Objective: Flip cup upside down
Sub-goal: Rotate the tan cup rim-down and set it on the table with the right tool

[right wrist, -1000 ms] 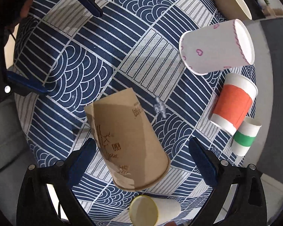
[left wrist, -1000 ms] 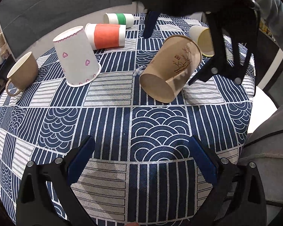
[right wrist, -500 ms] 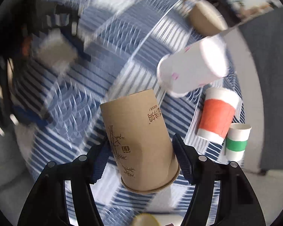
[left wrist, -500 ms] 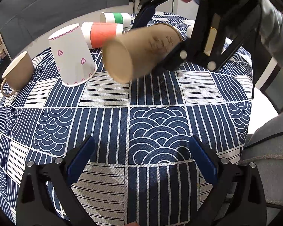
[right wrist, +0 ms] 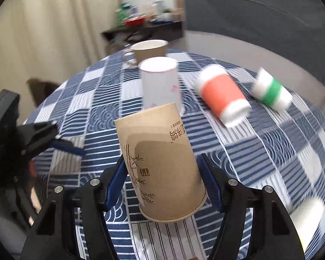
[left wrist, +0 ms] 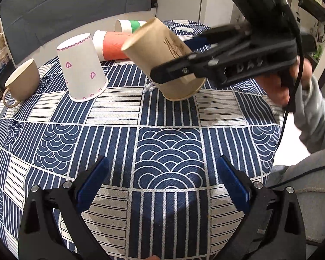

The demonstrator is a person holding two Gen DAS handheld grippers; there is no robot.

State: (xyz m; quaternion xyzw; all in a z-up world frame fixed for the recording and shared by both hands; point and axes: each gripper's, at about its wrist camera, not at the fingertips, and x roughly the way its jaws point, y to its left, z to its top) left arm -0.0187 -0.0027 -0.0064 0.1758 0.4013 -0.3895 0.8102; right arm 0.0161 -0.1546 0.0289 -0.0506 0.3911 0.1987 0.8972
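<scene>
The right gripper [right wrist: 162,181] clamps a brown paper cup [right wrist: 160,169] between its blue pads [right wrist: 117,179], mouth turned down and base up, the cup tilted and held just above the patterned tablecloth [left wrist: 162,130] near the table's middle. Seen from the left wrist camera, the same right gripper [left wrist: 184,65] reaches in from the right with the brown paper cup [left wrist: 160,54] leaning, its rim close over the cloth. The left gripper [left wrist: 162,179] hangs spread wide and empty at the near edge of the table.

The flip looks nearly done; the step in hand appears to be the set-down. To do it well, the cup should be brought level so the whole rim meets the cloth at once, lowered gently, and the pads parted only when it stands (thin paper walls likely dent under a hard squeeze). It should land apart from the inverted white cup with pink hearts [left wrist: 82,67] just beside it.

Beyond lie an orange-banded cup [left wrist: 112,46] and a green-banded cup [left wrist: 130,25] on their sides, and a tan mug [left wrist: 21,82] upright at the far left.

Whether the rim already touches the cloth cannot be told. The right wrist view is motion-blurred toward its edges, a pale shape at its lower right is unreadable, and a small clear object beside the cup's rim is too small to identify.
</scene>
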